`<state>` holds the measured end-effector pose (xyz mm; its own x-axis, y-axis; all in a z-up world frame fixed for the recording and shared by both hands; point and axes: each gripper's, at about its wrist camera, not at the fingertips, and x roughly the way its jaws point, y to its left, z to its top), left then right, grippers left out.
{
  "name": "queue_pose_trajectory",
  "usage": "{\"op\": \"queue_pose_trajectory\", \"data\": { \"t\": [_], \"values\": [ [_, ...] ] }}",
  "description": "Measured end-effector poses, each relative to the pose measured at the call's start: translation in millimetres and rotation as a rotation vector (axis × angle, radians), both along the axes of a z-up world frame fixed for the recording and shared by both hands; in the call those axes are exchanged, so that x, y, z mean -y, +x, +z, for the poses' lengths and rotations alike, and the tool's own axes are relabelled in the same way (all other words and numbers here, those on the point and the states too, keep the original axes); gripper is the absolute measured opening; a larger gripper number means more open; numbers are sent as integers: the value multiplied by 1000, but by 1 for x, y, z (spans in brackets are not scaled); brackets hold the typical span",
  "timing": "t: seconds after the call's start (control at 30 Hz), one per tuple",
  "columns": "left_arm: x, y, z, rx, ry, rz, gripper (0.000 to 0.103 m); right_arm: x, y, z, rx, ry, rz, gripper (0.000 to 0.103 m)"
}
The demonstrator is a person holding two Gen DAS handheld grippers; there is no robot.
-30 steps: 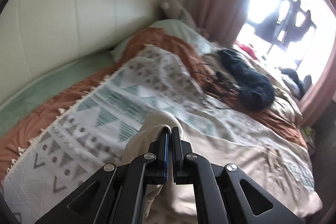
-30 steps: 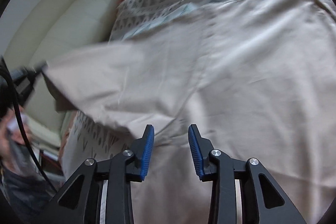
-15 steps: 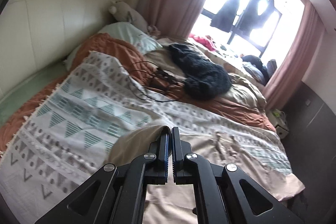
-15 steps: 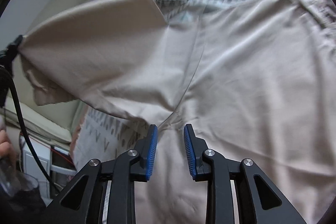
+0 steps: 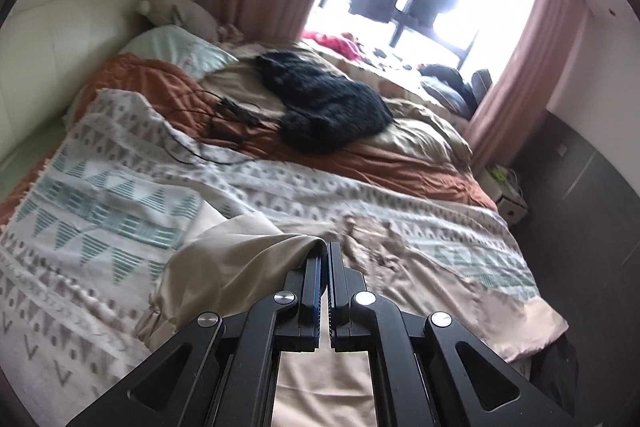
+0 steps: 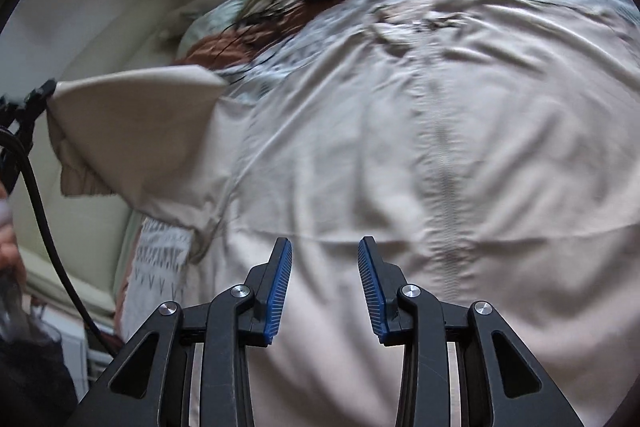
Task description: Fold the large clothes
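Observation:
A large beige jacket (image 6: 400, 155) with a centre zip lies spread on the patterned bedspread (image 5: 120, 187). My left gripper (image 5: 324, 251) is shut on the jacket's sleeve (image 5: 224, 259) near the cuff and holds it lifted above the bed. In the right wrist view the lifted sleeve (image 6: 132, 131) hangs at the left, pinched by the left gripper (image 6: 38, 95). My right gripper (image 6: 324, 267) is open and empty, just above the jacket's lower body, left of the zip.
A black fluffy garment (image 5: 324, 107) and black cables (image 5: 224, 123) lie further up the bed on a rust-brown blanket (image 5: 400, 167). A pillow (image 5: 172, 47) and padded headboard (image 5: 60, 39) are at the left. The bed's right edge drops to a dark floor (image 5: 568, 247).
The left gripper has swung the sleeve rightward over the jacket. The right gripper narrowed half a second ago and has opened wider again, shifting over the jacket's lower body.

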<state>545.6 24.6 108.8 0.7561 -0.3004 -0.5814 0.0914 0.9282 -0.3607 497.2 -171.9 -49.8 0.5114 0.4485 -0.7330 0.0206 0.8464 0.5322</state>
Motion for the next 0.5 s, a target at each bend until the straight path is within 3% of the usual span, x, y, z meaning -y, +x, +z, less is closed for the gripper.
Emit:
{"op": "queue_pose_trajectory", "data": {
  "t": [0.1, 0.23, 0.3, 0.4, 0.47, 0.5],
  "values": [
    [27, 5, -9, -27, 2, -30, 2, 22, 3, 8, 37, 31, -33, 36],
    [67, 12, -28, -60, 20, -78, 2, 52, 5, 5, 22, 111, -83, 36],
    [85, 15, -43, -91, 25, -96, 2, 67, 5, 1, 10, 185, -91, 36],
    [106, 17, -68, -160, 26, -143, 3, 81, 4, 1, 10, 212, -105, 36],
    [115, 15, -84, -209, -2, -172, 16, 93, 3, -1, 4, 226, -127, 36],
    [118, 13, -94, -235, -43, -192, 38, 100, 3, -3, -2, 237, -139, 36]
  ]
}}
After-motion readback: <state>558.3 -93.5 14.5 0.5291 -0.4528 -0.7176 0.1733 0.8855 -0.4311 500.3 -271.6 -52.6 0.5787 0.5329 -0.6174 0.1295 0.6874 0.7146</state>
